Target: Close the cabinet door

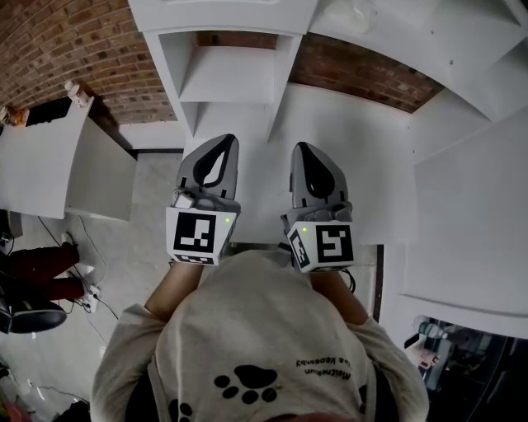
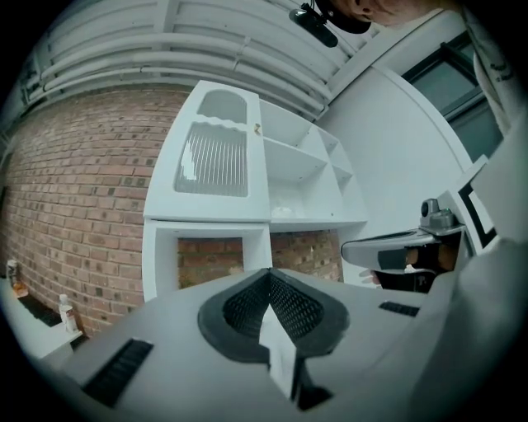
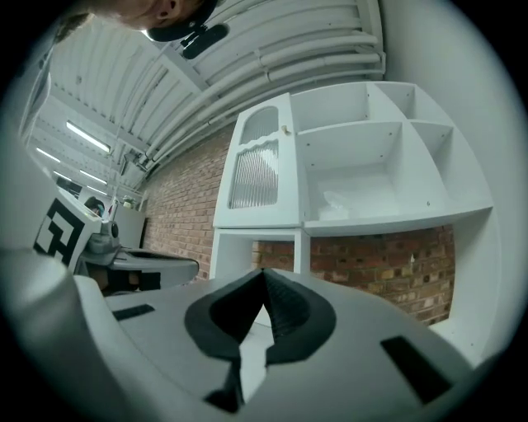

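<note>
Nearest the lens in the head view, a paw-print sweatshirt point(image 1: 264, 346) is being shown. Just beyond it the left gripper point(image 1: 219, 147) and the right gripper point(image 1: 307, 150) are being held side by side, not touching, above the near edge of the white worktop point(image 1: 379, 165). Nothing is being carried by either. The cabinet point(image 1: 223, 16) is being viewed from above, so its front is not being shown.

In the left gripper view, the left gripper point(image 2: 269, 275) is being held with its jaws pressed together on nothing. The cabinet door point(image 2: 213, 157), with its ribbed pane, is being shown at the cabinet's upper left corner, well apart from the claw. It is being judged as lying flush with the frame.

In the right gripper view, the right gripper point(image 3: 264, 275) is likewise being held closed and empty. The cabinet door point(image 3: 257, 177) is being shown just beside the open shelves point(image 3: 371, 165), with a small knob point(image 3: 285, 129) at its upper right edge.

Two risks are being judged. With neither claw touching it, the cabinet door could swing open again if it is not fully seated. A shut claw lowered carelessly could also be knocked against the worktop's near edge.
</note>
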`<state>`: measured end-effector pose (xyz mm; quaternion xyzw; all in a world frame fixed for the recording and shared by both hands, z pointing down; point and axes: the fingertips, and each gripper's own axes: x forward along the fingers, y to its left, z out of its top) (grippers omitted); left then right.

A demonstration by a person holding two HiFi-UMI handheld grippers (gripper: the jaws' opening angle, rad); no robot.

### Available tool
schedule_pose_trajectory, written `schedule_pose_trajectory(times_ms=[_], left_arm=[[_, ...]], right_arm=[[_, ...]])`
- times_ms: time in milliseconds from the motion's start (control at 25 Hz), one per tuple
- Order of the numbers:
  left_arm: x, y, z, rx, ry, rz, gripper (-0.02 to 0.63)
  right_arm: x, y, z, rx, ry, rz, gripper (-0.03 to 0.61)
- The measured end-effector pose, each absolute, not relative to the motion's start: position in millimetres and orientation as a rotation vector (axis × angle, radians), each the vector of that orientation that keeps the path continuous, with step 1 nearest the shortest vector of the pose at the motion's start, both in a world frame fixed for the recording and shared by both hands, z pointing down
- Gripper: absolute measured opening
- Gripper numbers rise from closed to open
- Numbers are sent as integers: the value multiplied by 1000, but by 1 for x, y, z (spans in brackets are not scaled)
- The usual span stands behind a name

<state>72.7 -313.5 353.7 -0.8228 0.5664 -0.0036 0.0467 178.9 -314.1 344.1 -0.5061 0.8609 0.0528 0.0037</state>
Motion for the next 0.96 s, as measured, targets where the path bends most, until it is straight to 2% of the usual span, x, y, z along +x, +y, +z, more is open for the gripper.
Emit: schedule_pose_trajectory(times_ms=[960], left_arm=[[99, -291, 360, -2469, 1727, 3, 9]], right_arm=[[187, -295, 359, -1455, 2747, 180, 9]])
